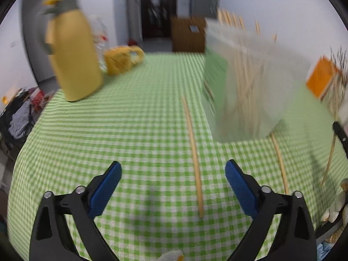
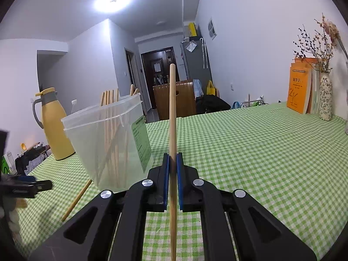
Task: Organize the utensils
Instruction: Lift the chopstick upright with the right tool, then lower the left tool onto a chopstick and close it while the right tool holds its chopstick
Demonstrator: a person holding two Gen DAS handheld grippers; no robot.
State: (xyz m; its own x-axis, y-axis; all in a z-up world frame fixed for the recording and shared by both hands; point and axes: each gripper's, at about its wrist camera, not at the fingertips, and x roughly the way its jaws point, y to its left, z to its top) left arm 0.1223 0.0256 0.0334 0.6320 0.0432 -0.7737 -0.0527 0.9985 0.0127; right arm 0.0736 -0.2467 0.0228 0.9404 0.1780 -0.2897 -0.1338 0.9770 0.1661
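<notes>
Green-checked tablecloth: spread across whole table. Yellow thermos jug: upright, 10 o'clock in right wrist view. Clear plastic tub: upright, left of centre, bundled chopsticks leaning inside. Left gripper: jaws released, wide apart, above loose chopstick lying at 12 o'clock. Right gripper: clenched on single upright chopstick, beside tub.

Yellow thermos jug: far left edge of the tabletop. Orange books and floral vase: far right edge.
</notes>
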